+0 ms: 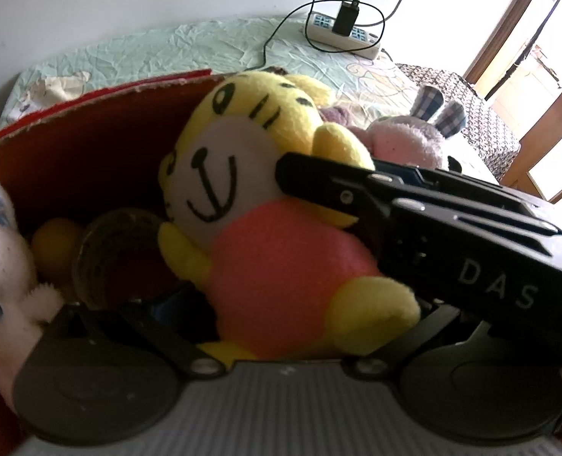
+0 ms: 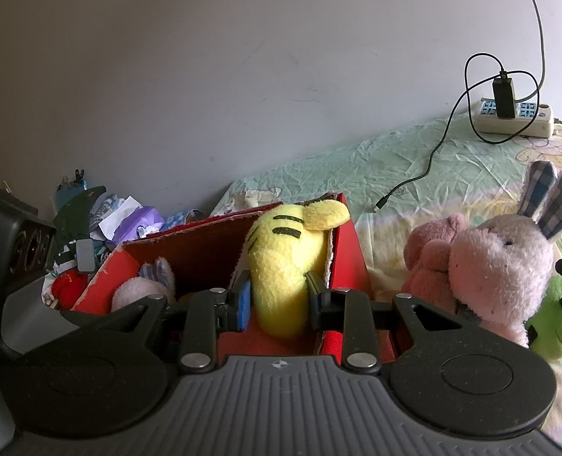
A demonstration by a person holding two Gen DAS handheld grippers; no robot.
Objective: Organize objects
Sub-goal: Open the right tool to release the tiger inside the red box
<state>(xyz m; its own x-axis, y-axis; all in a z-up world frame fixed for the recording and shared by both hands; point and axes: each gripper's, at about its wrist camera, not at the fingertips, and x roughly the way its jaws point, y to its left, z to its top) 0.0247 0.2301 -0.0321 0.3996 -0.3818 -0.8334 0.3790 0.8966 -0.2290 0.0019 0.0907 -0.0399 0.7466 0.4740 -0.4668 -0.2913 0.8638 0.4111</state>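
Now | right tool [image 2: 279, 298] level, pinching yellow tiger plush [image 2: 281, 266] over red box [image 2: 347, 250] | left tool [image 1: 277, 315] cannot tell

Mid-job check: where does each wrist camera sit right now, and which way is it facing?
Left wrist: sits low at the red box, facing into it and the tiger plush's face; the right gripper crosses from the right, the left gripper's own fingers hidden.
Right wrist: sits behind the right gripper, facing the wall; its fingers clamp the tiger's back.
Shared: tiger, box, pink rabbit, power strip.
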